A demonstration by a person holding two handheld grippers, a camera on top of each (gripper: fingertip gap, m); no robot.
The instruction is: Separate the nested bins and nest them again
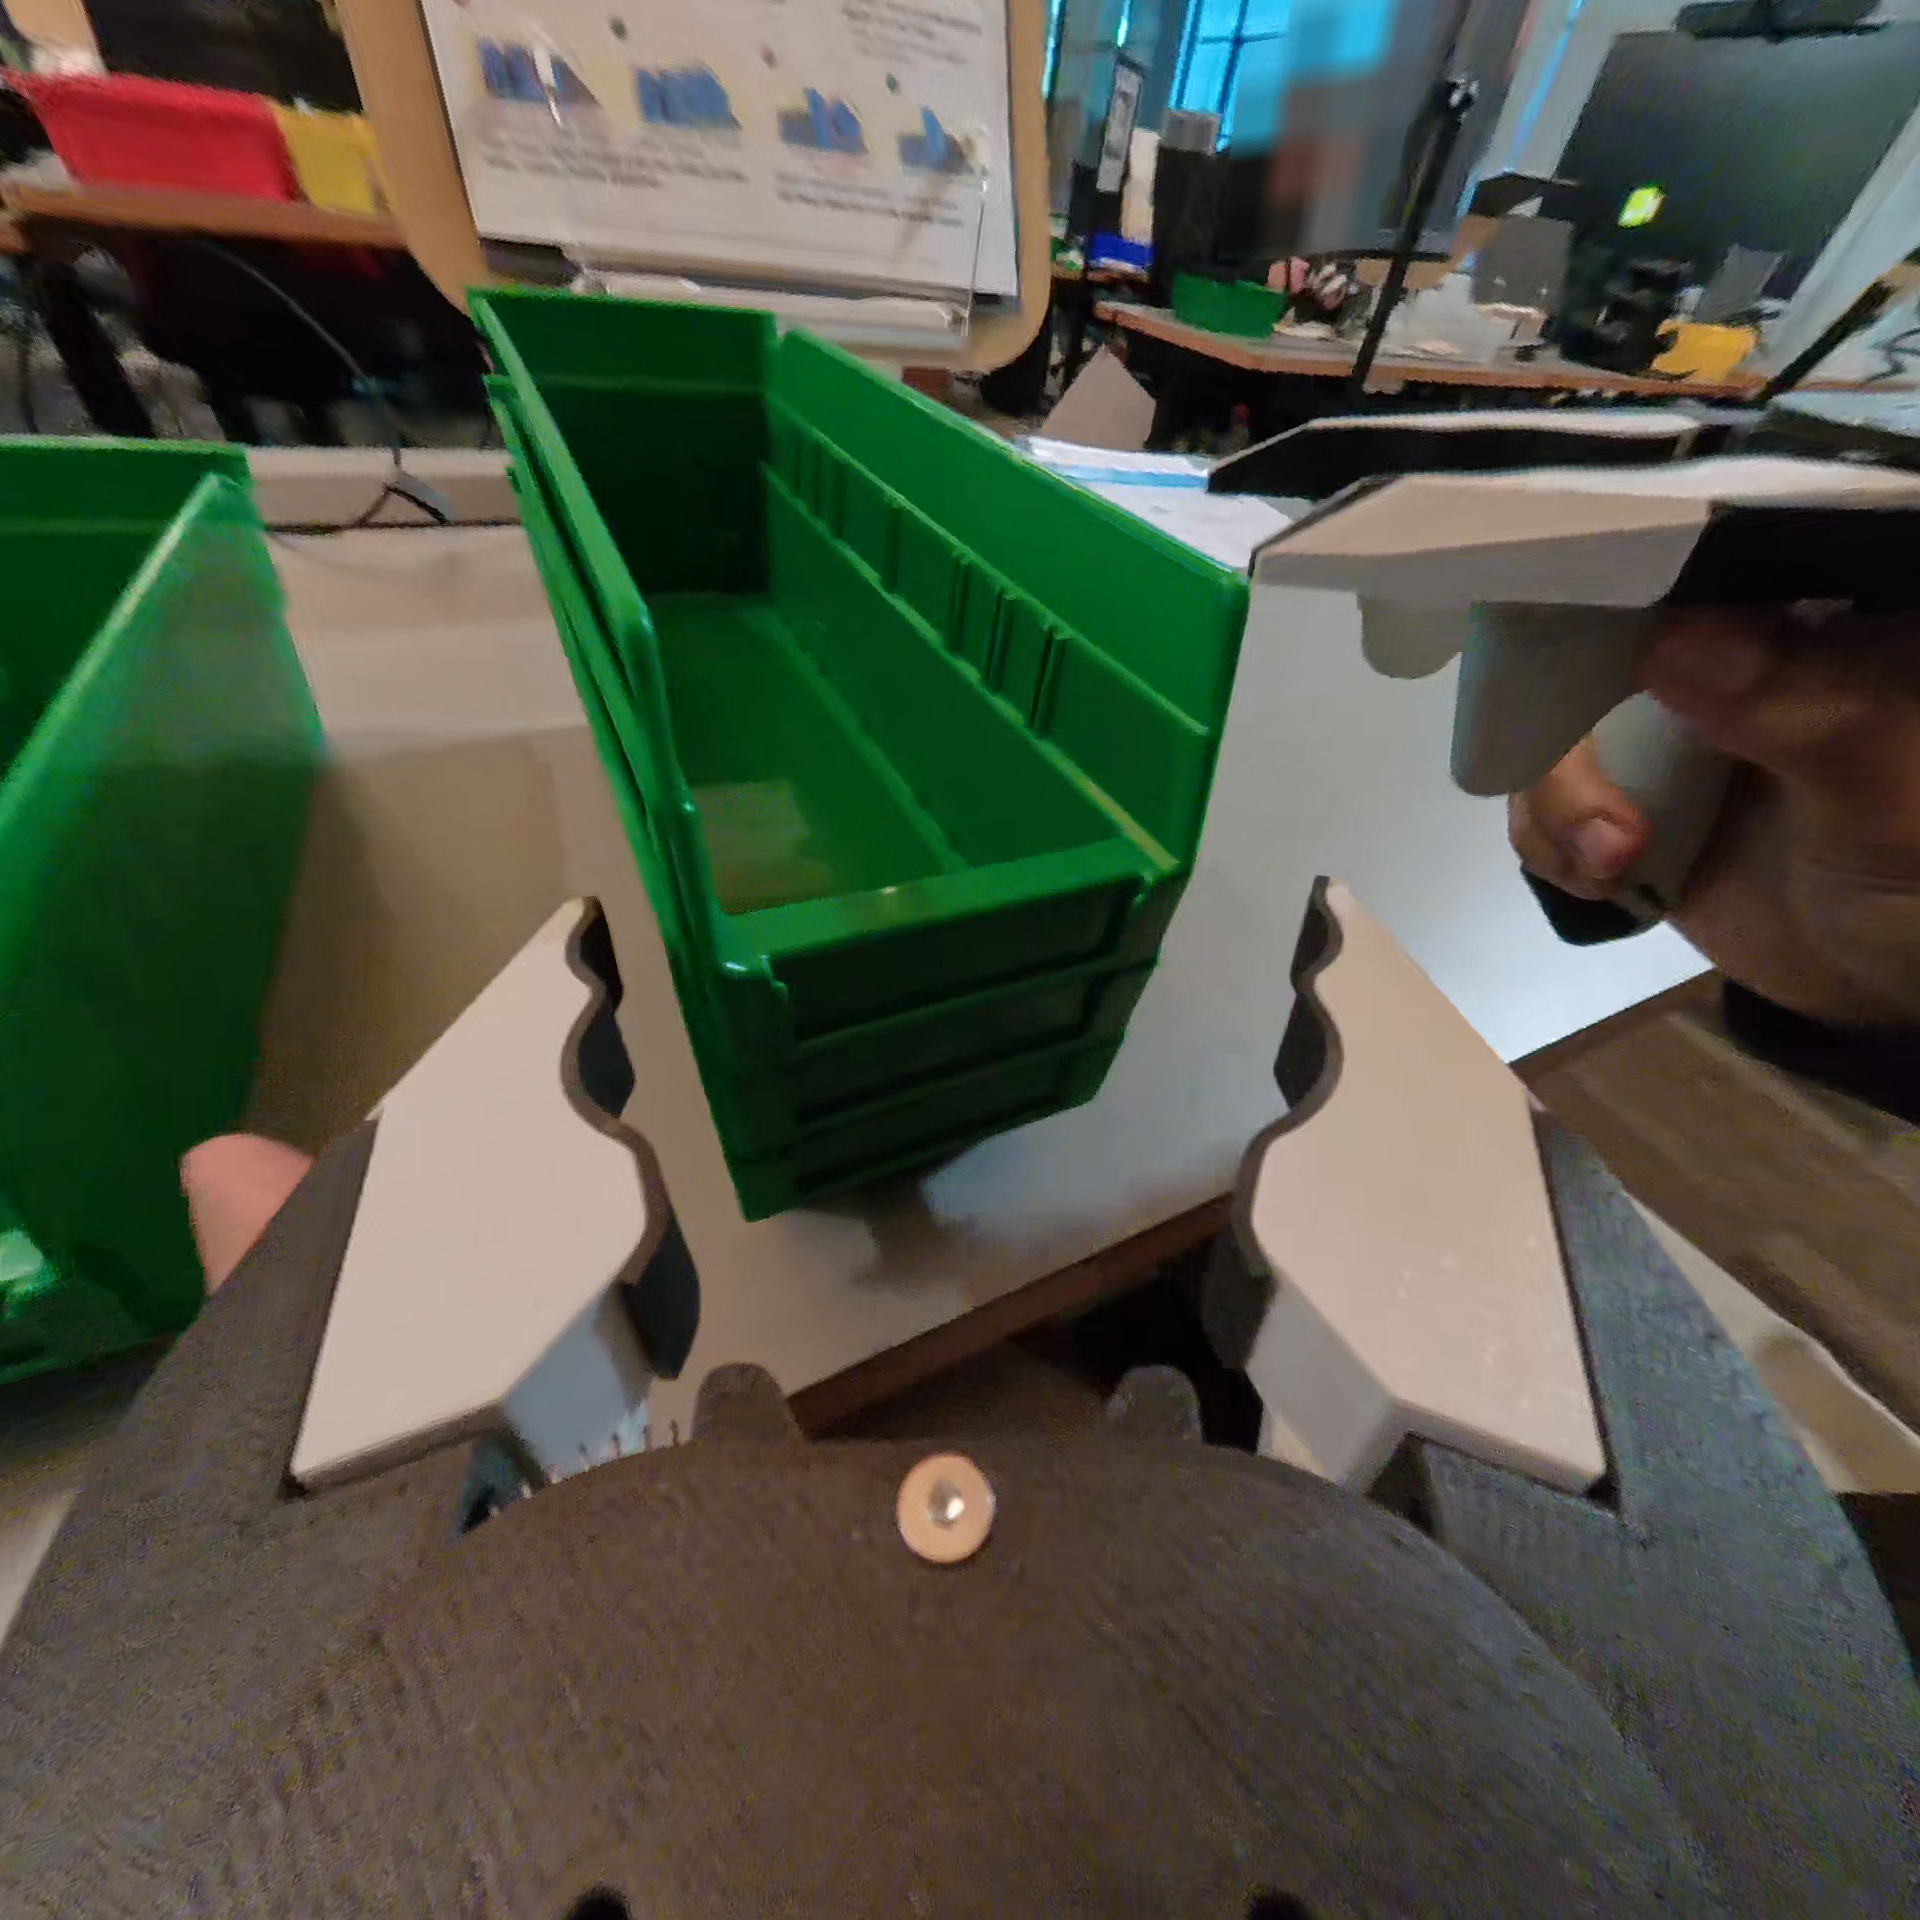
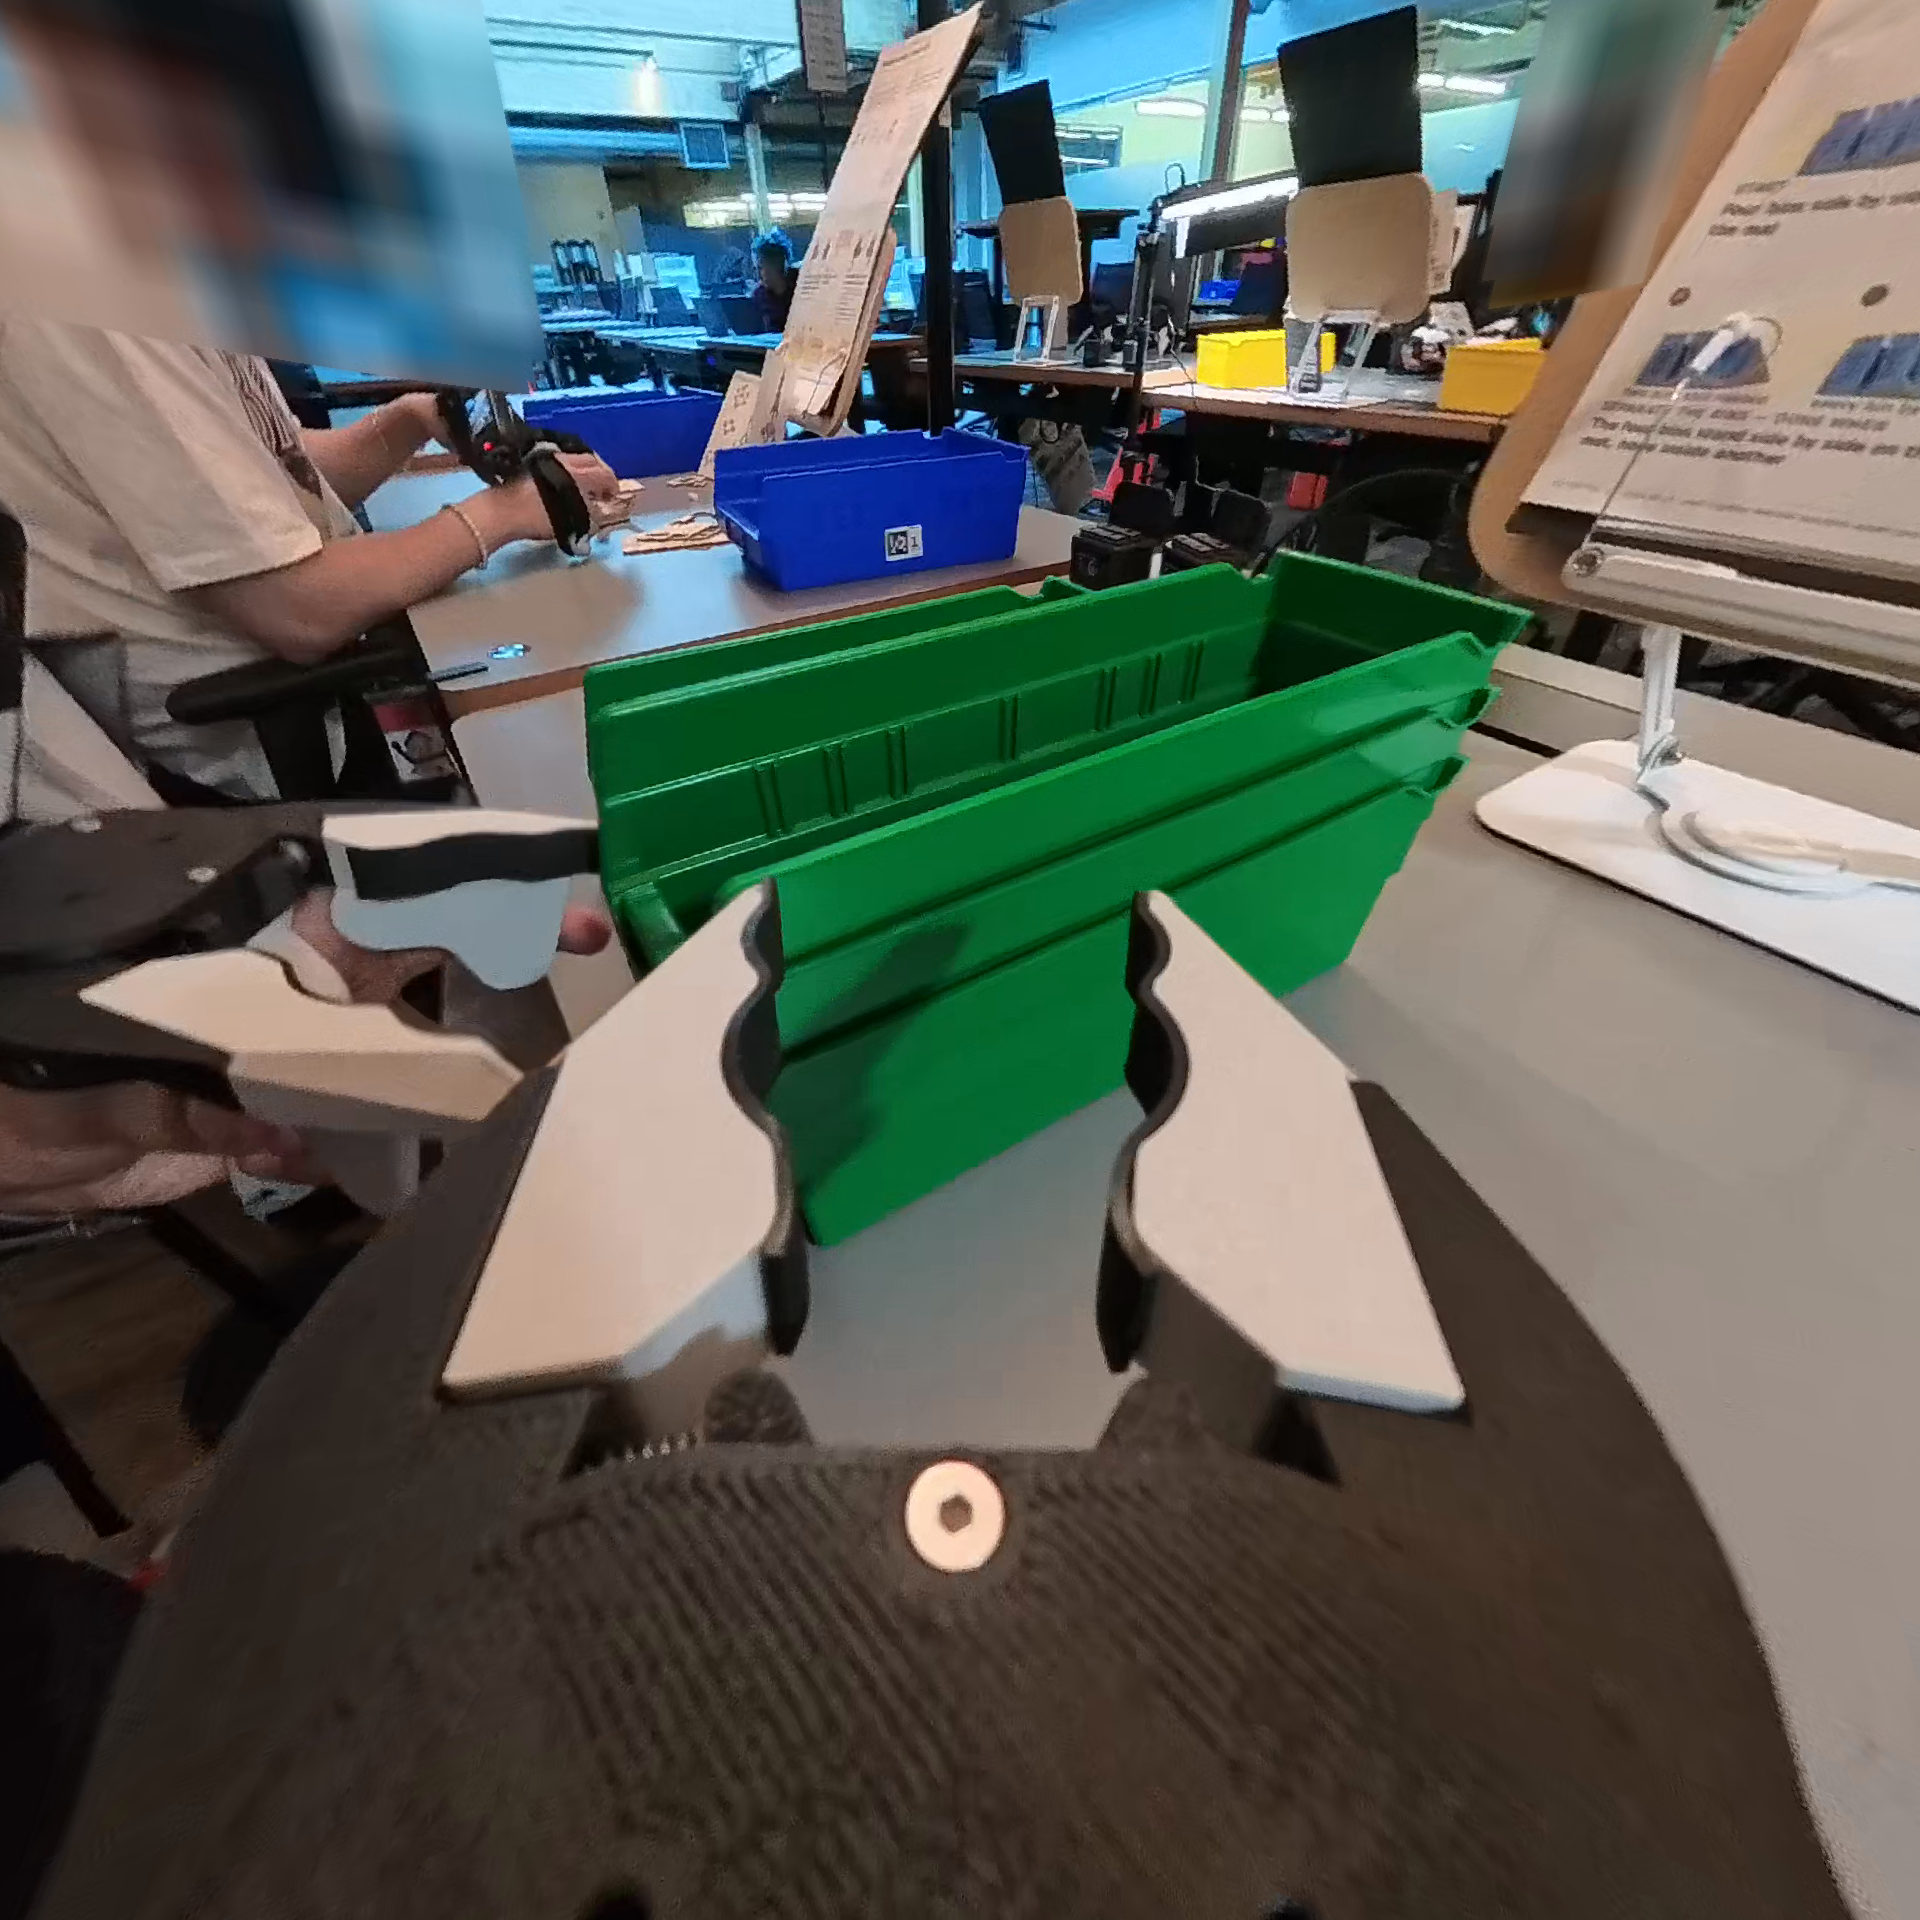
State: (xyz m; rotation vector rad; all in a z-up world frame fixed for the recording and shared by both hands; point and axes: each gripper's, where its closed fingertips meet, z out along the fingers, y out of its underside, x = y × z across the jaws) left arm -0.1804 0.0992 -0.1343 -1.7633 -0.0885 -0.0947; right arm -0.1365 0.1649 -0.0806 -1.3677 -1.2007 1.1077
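Three green bins nested as one stack near the front edge of the grey counter, short ends facing the left gripper, long side facing the right gripper. A fourth green bin standing apart at the far left of the left wrist view, just beside the stack but not touching it. Judging by that, either one bin already lifted out with three left to separate, or three already re-nested with one to go; impossible to tell which.

Left gripper low and level, aimed straight at the stack's near end, fingers spread wide, nothing between them, short of the bins. Likely lined up to brace or pinch the front lip.

Right gripper coming in from the side, tilted slightly down, fingers likewise spread and empty, the stack's long wall showing through the gap. Contact with the wall not clear from this angle. In the left wrist view the same tool seen at upper right, held in a hand beside the stack's right wall.

Two-sided approach suited to holding the lower bins down while freeing the top one.
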